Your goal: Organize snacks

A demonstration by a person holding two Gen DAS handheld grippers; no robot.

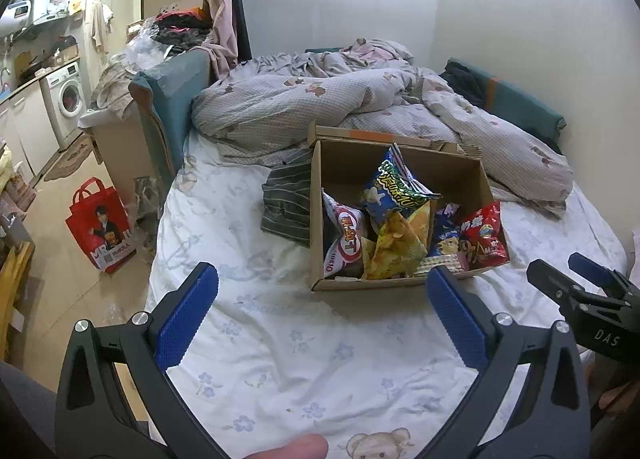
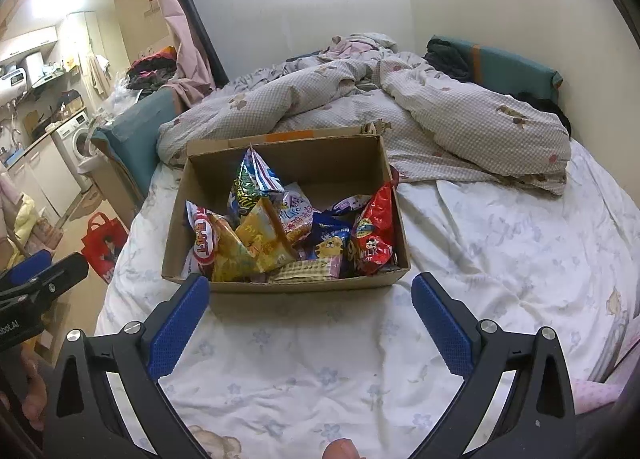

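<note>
An open cardboard box [image 1: 316, 219] [image 2: 176, 235] sits on the bed, filled with several snack bags: a blue-green bag [image 1: 394, 187] [image 2: 252, 183] standing upright, a yellow bag [image 1: 396, 247] [image 2: 248, 247], a red bag [image 1: 486, 237] [image 2: 374, 231] and a white-red bag [image 1: 346, 243] [image 2: 202, 239]. My left gripper [image 1: 322, 279] is open and empty, just in front of the box. My right gripper [image 2: 310, 291] is open and empty at the box's near edge; it also shows in the left wrist view [image 1: 560, 269].
The bed has a white flowered sheet [image 1: 304, 355] [image 2: 500, 243]. A crumpled duvet [image 1: 320, 103] [image 2: 400, 107] lies behind the box. A striped cloth [image 1: 286, 199] lies left of it. A red bag [image 1: 102, 225] stands on the floor at left, near a washing machine [image 1: 66, 99].
</note>
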